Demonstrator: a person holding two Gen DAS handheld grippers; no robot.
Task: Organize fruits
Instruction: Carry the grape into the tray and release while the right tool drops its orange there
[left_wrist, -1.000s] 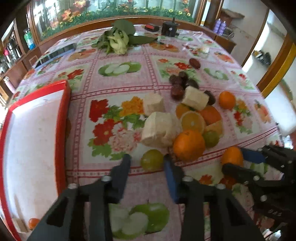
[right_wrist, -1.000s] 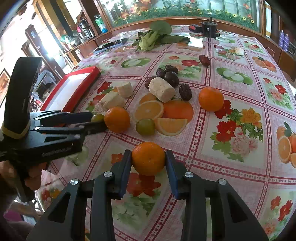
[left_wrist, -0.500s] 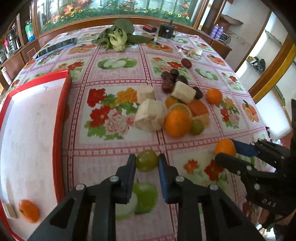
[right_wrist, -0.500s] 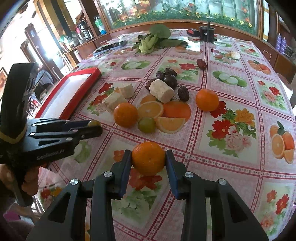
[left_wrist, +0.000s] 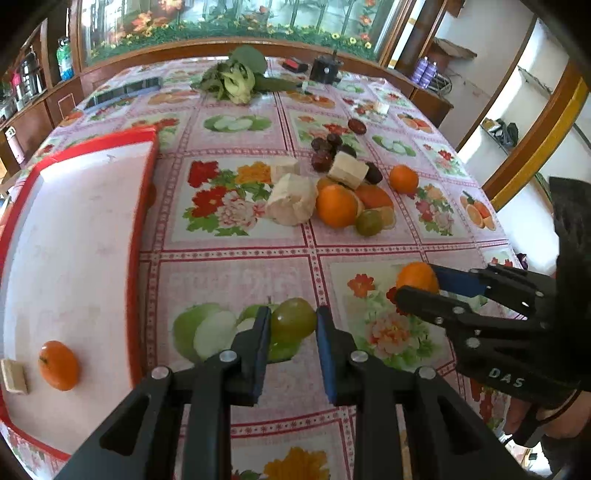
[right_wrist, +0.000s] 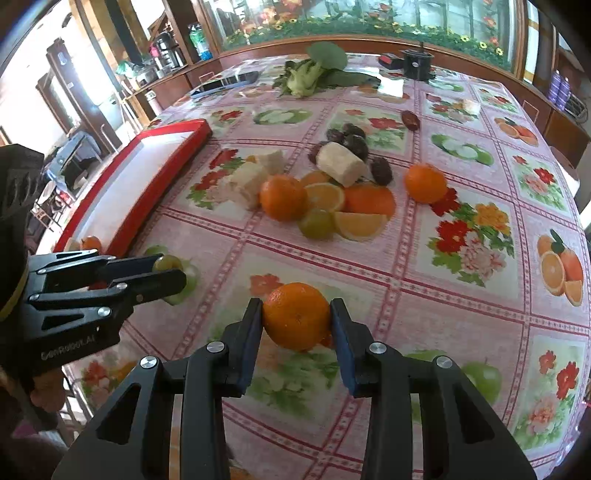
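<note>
Two hand-held grippers carry fruit above a table (left_wrist: 229, 266) covered in a pink floral oilcloth. The left gripper (left_wrist: 293, 325) has its fingers clamped on a small round green fruit (left_wrist: 291, 320), pinched between the blue pads at the fingertips. The right gripper (right_wrist: 295, 319) grips a round orange mandarin (right_wrist: 296, 315) the same way, its fingers closed against both sides of the peel. Ahead of both sets of fingers, near the table's middle, lies a heap of loose fruit (right_wrist: 325, 195): whole mandarins, orange slices, another green fruit, pale peeled chunks and dark wrinkled dates. To the left of the left fingers sits a red-rimmed white tray (left_wrist: 74, 236), which holds one small mandarin (left_wrist: 59, 365) and a pale cube (left_wrist: 14, 376) at its near end. Beyond the heap, at the table's far edge, rests a bunch of leafy green vegetables (left_wrist: 236, 75) beside a black round container (right_wrist: 417, 62).
</note>
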